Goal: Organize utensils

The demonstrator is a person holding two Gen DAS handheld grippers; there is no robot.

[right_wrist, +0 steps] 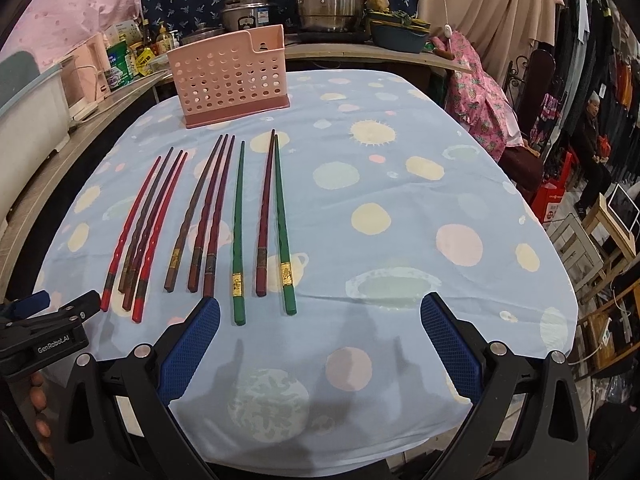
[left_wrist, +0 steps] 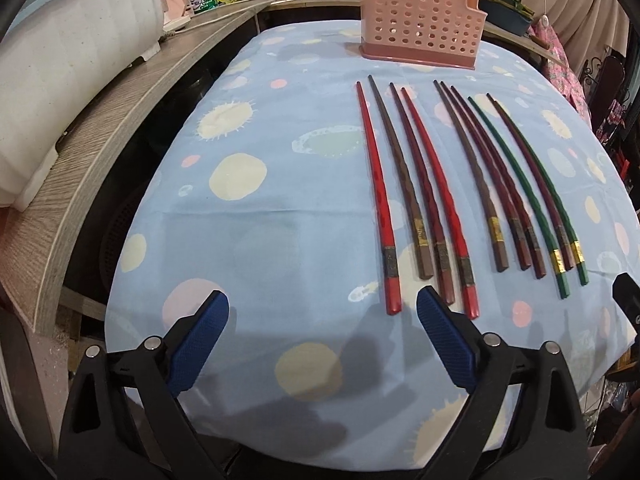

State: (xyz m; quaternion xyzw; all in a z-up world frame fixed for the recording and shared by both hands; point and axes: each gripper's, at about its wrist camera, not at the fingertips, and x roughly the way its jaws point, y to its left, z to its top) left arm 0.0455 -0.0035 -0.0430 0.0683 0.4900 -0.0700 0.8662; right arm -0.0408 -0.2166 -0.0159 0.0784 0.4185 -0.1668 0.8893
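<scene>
Ten chopsticks [left_wrist: 460, 192] lie side by side on my table [left_wrist: 256, 240] under its dotted blue cloth: two red, two green, two brown and four dark maroon, thick ends towards me, with one pink perforated holder [left_wrist: 420, 16] standing upright beyond their tips. My left claw [left_wrist: 322, 320] hovers spread wide and empty just short of the red ones, and my right claw [right_wrist: 320, 320] is likewise wide apart with nothing in it, near the green pair; "GenRobot.AI" reads on the left claw's body
</scene>
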